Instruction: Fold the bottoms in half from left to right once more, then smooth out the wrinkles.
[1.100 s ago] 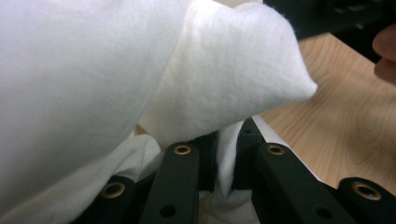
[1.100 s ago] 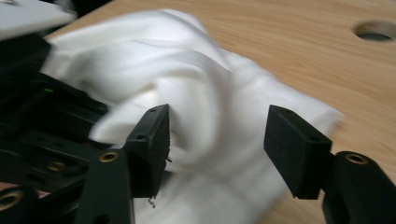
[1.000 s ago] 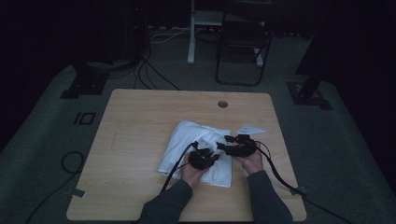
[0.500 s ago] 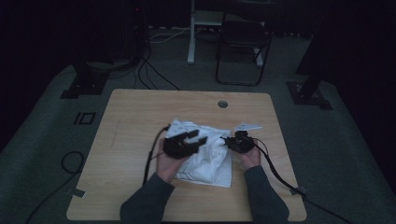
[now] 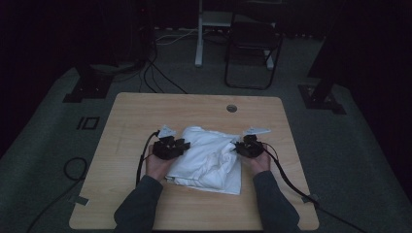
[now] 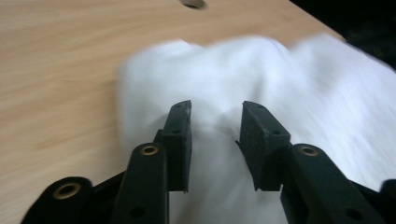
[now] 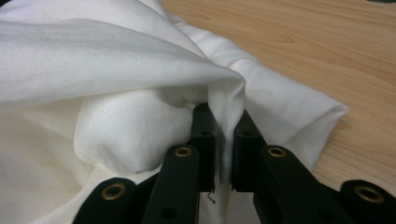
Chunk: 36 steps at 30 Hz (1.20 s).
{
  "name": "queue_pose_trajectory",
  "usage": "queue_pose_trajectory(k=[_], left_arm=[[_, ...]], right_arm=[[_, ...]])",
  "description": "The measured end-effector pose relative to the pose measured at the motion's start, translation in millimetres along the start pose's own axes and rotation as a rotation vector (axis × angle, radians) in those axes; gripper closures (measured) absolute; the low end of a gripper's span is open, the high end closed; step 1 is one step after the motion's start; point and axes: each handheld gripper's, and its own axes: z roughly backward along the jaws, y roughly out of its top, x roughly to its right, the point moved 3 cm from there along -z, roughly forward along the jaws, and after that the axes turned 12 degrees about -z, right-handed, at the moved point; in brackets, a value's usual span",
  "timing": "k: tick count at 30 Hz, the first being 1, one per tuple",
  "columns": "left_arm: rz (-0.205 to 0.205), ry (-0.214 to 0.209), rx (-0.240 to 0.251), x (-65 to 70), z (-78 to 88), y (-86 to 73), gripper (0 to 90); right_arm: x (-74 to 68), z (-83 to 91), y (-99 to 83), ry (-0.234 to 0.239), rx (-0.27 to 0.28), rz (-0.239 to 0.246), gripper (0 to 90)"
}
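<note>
Moved outward since 0.5 s ago, the left gripper (image 5: 171, 147) now sits at the left edge of the white cloth (image 5: 209, 158), while the right gripper (image 5: 248, 147) holds its place at the cloth's right edge. From above, the cloth lies crumpled in the middle of the wooden table (image 5: 131, 121), between the 2 grippers. In the left gripper view, the left gripper's (image 6: 215, 133) jaws stand apart, with cloth (image 6: 280, 79) spread beneath and ahead of them and nothing pinched between; motion blur smears the fabric's folds. In the right gripper view, the right gripper's (image 7: 224, 135) jaws are clamped on a raised ridge of cloth (image 7: 116, 70), which billows up ahead of them and hides the table (image 7: 303, 37) beyond on the left. Dim light in the high view obscures both grippers' jaws, and the person's sleeves are cut off at the bottom edge.
</note>
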Motion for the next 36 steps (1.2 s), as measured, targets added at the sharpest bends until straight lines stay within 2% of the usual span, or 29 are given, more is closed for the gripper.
queue_pose_trajectory(k=[1, 3, 6, 7, 10, 15, 17, 20, 23, 26, 29, 31, 34, 36], left_arm=[[-0.022, 0.011, -0.014, 4.9, -3.9, -1.1, 65.4], [-0.041, 0.015, -0.044, 10.9, -11.3, -3.7, 66.3], [0.005, -0.008, -0.053, 13.9, -20.8, -10.3, 68.3], [0.003, -0.004, -0.052, 16.4, -23.7, -13.1, 69.0], [-0.049, 0.047, -0.063, 24.1, -27.8, -17.3, 70.5], [-0.074, 0.091, -0.083, 28.7, -29.6, -17.0, 71.1], [-0.068, 0.098, -0.075, 29.4, -29.7, -18.0, 71.2], [-0.059, 0.108, -0.073, 29.7, -29.8, -18.5, 71.3], [-0.058, 0.144, -0.075, 32.5, -30.7, -18.5, 71.7], [-0.050, 0.173, -0.076, 35.1, -32.0, -18.1, 72.0], [-0.038, 0.189, -0.083, 35.3, -33.9, -16.3, 72.2], [-0.036, 0.207, -0.080, 36.0, -35.9, -15.2, 72.4], [-0.040, 0.229, -0.073, 37.0, -40.0, -13.0, 72.3], [-0.035, 0.234, -0.069, 36.2, -42.9, -11.0, 72.3]], right_arm=[[0.3, 0.2, -0.3, -0.009, -0.006, 0.000, 81.8], [0.7, 0.6, -0.7, -0.020, -0.011, 0.005, 80.8], [1.2, 1.8, -0.7, -0.038, -0.014, 0.014, 78.3], [1.7, 2.1, -0.4, -0.042, -0.015, 0.016, 77.3], [3.1, 3.9, 0.7, -0.066, -0.012, 0.004, 66.9], [-1.3, 20.7, 4.1, -0.109, 0.021, 0.033, 55.4], [-3.3, 28.6, 5.4, -0.120, 0.038, 0.044, 54.2], [-8.3, 40.4, 6.5, -0.119, 0.070, 0.064, 52.1], [-13.8, 49.6, 5.9, -0.106, 0.096, 0.073, 51.6], [-19.1, 56.2, 5.2, -0.079, 0.114, 0.088, 53.5], [-22.0, 60.7, 4.7, -0.055, 0.129, 0.083, 57.0], [-24.5, 59.5, 3.7, -0.035, 0.126, 0.084, 56.6], [-25.5, 51.4, 3.7, -0.036, 0.115, 0.095, 54.0], [-25.8, 43.4, 5.2, -0.029, 0.107, 0.081, 51.6]])
